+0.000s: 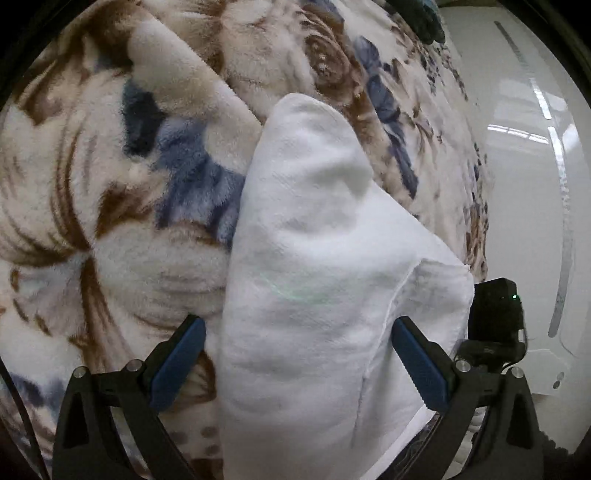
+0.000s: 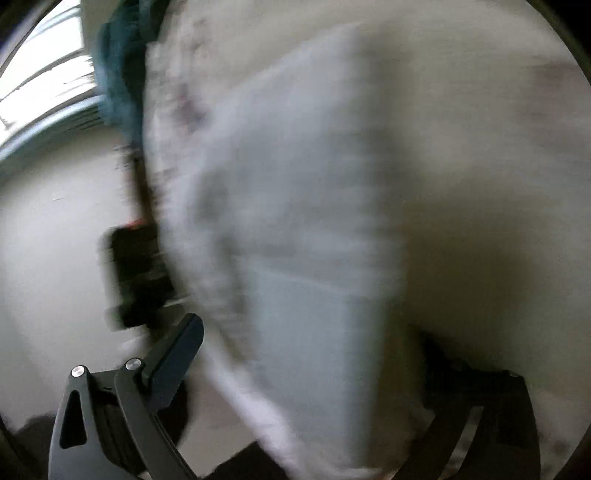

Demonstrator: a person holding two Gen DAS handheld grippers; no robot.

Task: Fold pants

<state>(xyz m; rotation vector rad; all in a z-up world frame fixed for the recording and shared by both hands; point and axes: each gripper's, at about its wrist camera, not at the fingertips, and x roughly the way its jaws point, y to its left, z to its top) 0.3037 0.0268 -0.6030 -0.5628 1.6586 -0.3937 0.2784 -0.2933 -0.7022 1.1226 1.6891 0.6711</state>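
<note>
The left gripper (image 1: 298,354) jaws gape around the white pants (image 1: 314,258); the right gripper's (blurred) grip is unreadable, so the bundle may unfold.

The right wrist view is motion-blurred throughout. The white pants (image 2: 314,258) show no readable seams or edges, and their lower part runs off the bottom edge. The right gripper (image 2: 310,343) shows one finger only; the other is covered by cloth, so its state cannot be determined. In the left wrist view, a dark green item (image 1: 428,18) is cut off by the top edge.
</note>
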